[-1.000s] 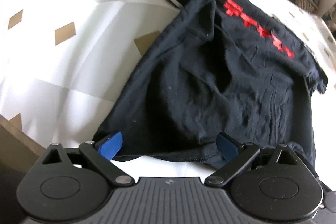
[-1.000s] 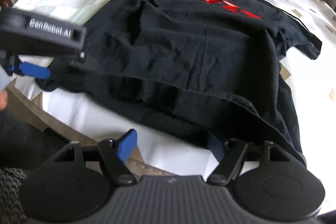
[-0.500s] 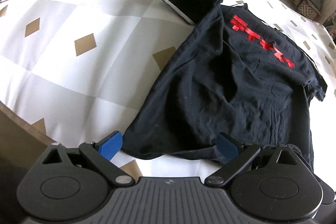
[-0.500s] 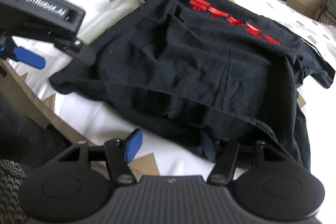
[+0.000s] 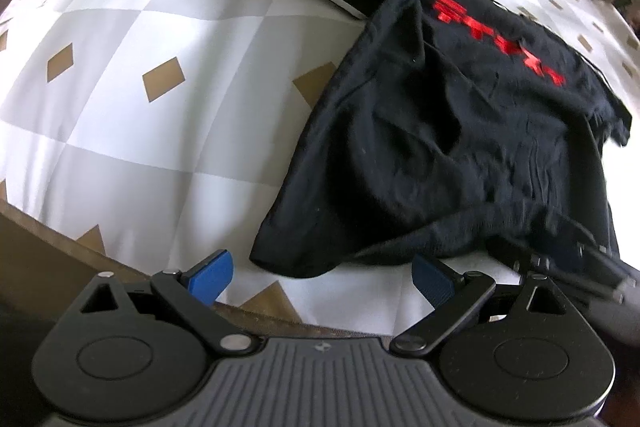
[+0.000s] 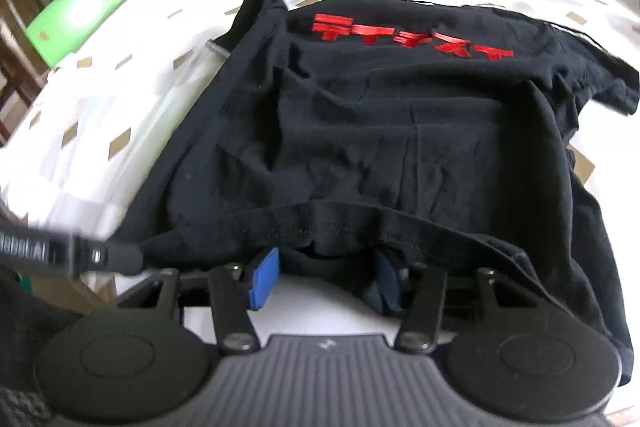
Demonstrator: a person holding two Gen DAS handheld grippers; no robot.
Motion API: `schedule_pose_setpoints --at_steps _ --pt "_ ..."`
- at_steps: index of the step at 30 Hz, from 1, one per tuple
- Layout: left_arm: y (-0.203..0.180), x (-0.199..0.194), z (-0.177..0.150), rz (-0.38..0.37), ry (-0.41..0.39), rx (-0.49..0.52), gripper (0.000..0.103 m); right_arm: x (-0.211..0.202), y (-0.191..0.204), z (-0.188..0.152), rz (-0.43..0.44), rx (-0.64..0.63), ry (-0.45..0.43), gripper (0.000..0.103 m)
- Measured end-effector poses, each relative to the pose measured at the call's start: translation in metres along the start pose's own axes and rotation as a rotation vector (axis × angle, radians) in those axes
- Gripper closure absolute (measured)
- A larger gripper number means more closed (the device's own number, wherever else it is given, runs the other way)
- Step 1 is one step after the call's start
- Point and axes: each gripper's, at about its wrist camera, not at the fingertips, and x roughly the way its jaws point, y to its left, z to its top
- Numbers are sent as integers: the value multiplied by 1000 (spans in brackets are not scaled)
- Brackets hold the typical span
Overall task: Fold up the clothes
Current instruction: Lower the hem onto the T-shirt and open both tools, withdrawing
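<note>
Now right gripper (image 6: 324, 277) closing around shirt (image 6: 380, 131) hem at 6 o'clock, needs both layers; left gripper (image 5: 322, 279) spread, empty.

red blocky lettering across black shirt (image 6: 400, 131) chest, characters not legible; no other readable text.

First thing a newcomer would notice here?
The black T-shirt with red lettering, rumpled on the white diamond-patterned bedspread. Then the right gripper at its near hem, blue-padded fingers closing around the fabric, and the left gripper open beside the hem corner.
</note>
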Motion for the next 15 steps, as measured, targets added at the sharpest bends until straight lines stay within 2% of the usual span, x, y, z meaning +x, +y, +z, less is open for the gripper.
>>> schedule_pose_setpoints --at_steps 7,11,15 --pt "2 5 -3 47 -3 11 7 2 -8 6 33 85 -14 54" --pt "8 12 -1 70 -12 -32 7 0 -14 9 47 125 -23 54" --pt "16 18 2 103 -26 -85 7 -1 -12 8 38 101 -29 53"
